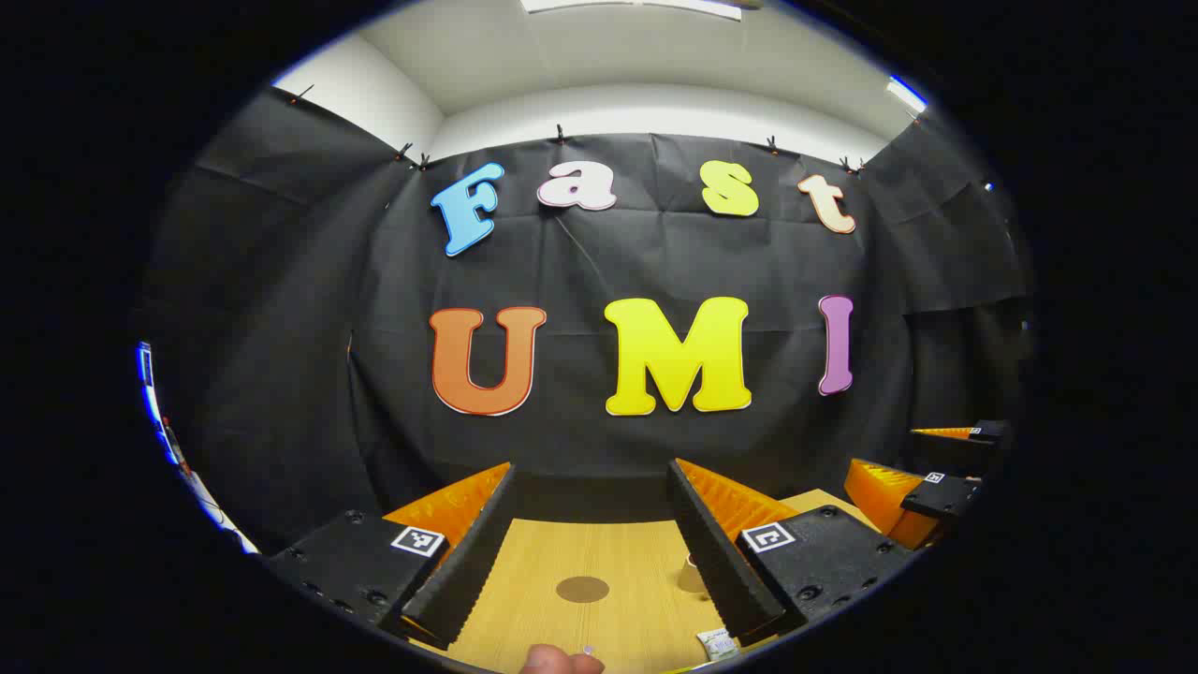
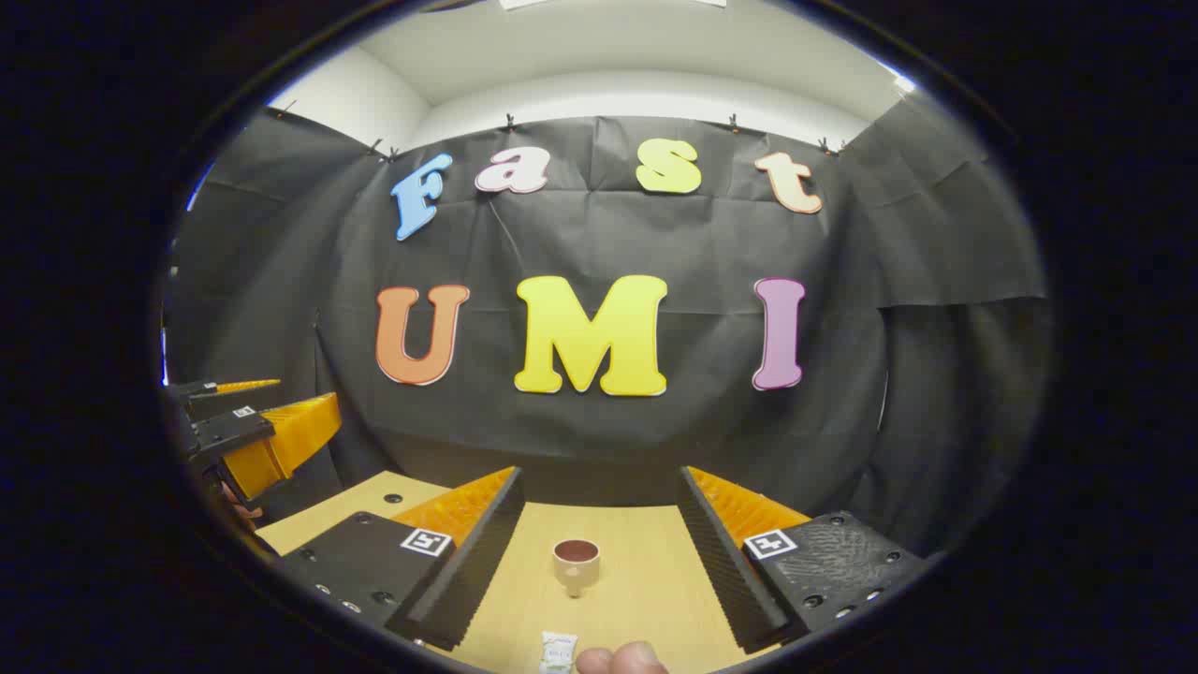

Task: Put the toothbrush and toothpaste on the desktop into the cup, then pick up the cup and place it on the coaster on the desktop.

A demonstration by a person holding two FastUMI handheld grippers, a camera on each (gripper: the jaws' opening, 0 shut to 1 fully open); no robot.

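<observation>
I am holding both tongs wide apart and empty above the table, and the cup is standing straight ahead between my right tongs, with the toothpaste lying just below it, closer to me.

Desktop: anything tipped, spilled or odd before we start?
Nothing stands out. The cup stands upright on the desktop, the coaster lies flat and bare, a small white packet sits at the near edge. Both grippers are open.
</observation>
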